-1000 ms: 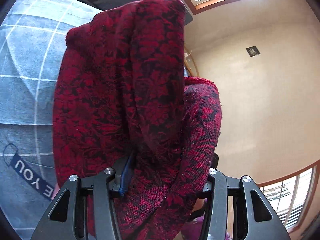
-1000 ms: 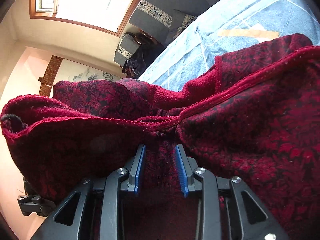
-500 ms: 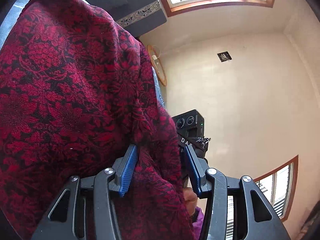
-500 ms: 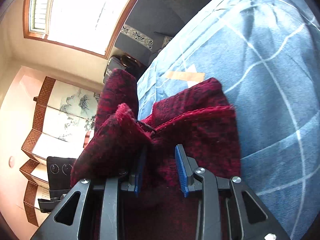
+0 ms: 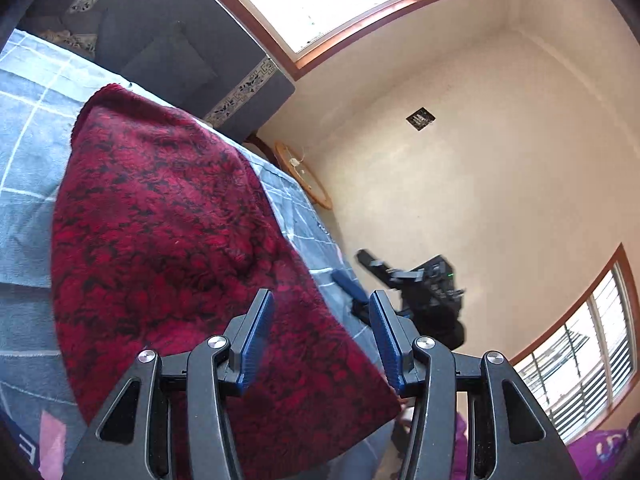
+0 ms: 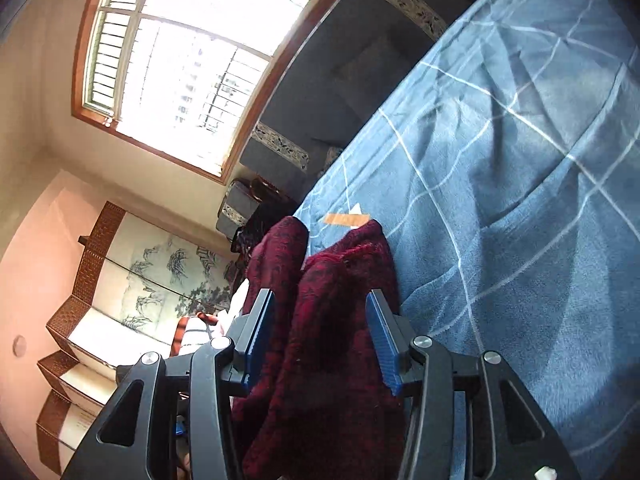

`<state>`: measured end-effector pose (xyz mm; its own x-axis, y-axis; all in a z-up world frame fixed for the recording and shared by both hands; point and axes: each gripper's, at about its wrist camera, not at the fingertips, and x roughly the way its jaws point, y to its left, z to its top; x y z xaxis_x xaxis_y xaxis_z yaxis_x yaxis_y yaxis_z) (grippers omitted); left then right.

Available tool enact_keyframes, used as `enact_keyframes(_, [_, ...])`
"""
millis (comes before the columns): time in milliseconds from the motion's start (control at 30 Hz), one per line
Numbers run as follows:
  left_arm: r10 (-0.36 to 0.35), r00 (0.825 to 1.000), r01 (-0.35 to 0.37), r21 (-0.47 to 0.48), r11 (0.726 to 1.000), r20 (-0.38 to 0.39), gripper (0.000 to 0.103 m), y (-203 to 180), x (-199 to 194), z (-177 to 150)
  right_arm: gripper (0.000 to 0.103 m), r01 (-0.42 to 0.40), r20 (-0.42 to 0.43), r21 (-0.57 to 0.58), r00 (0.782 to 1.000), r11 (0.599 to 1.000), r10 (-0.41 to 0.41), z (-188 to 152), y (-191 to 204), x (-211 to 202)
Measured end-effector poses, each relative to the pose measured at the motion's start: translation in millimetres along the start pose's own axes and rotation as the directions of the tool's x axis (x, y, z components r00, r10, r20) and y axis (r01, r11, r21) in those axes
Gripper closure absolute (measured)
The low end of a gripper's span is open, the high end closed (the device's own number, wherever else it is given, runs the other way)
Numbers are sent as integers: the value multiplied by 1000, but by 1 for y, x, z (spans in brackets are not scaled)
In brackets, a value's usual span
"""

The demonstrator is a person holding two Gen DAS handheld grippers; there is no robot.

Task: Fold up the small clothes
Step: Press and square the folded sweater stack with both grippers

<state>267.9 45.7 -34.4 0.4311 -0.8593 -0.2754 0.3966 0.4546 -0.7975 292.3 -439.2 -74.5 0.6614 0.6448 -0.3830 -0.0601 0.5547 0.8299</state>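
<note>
A dark red patterned knit garment lies spread on the blue checked bedspread. My left gripper hovers over its near corner. Its jaws stand apart, and the cloth lies flat under them without being pinched. In the right wrist view the same garment is bunched at the edge of the bedspread. A fold runs between the jaws of my right gripper. Those jaws are opening and the pads stand clear of the cloth. The right gripper also shows blurred past the garment's right edge.
A dark sofa with cushions stands behind the bed under a bright window. A round wooden object leans on the wall. A painted folding screen and a striped cloth are at the left. An orange patch marks the bedspread.
The garment came down from hanging over both grippers and now rests on the bed. The right gripper drew back and its jaws widened off the fold. The cloth no longer bunches between the left jaws.
</note>
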Motion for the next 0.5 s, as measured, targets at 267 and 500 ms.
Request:
enact_keyframes(267, [15,1000,-14,-72,997,15,50,10,4,-32,48,92,-231,-247,961,965,-151,-30,64,53])
enact_keyframes(500, [75,995,-71,-60,996,73,43,-4,-5,-38,88,126,-214,-357,954,925,-212,-46,81,68])
